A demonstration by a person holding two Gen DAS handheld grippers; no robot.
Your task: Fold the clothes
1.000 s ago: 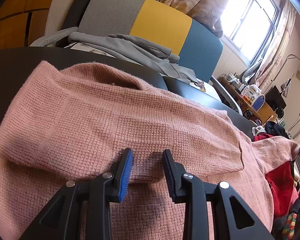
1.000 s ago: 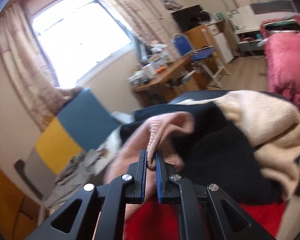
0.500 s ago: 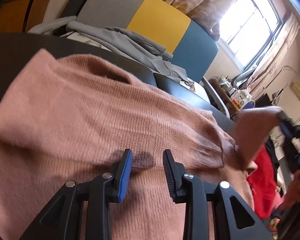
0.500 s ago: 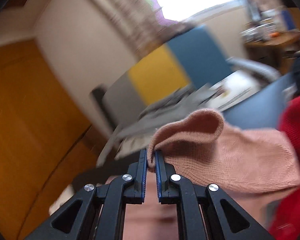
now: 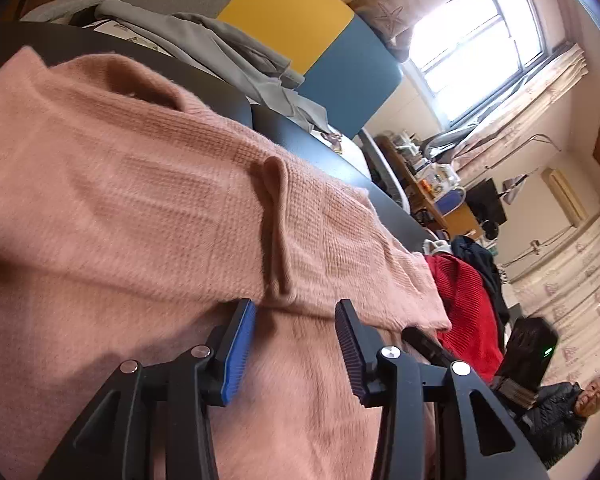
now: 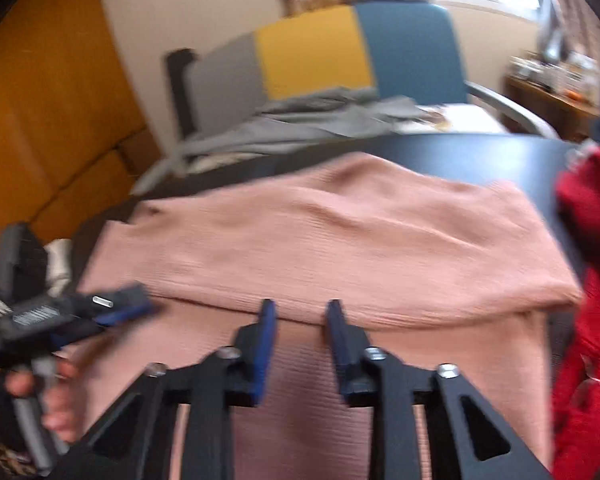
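A pink knit sweater lies on the dark table, with one part folded over the body so that a fold edge runs across it. My left gripper hovers low over the sweater just short of that edge. Its jaws are opening and nothing is between them. In the right wrist view the same sweater shows its folded flap. My right gripper sits at the flap's near edge, jaws opening, with the cloth no longer pinched. At the left of this view, a hand holds the left gripper over the sweater.
A red knit garment lies at the sweater's right. Grey clothes are heaped on a grey, yellow and blue chair behind the table. A person sits at the lower right.
My right gripper carried a pinched part of the pink sweater across over the body, came down and let it go. The left gripper's jaws have widened.
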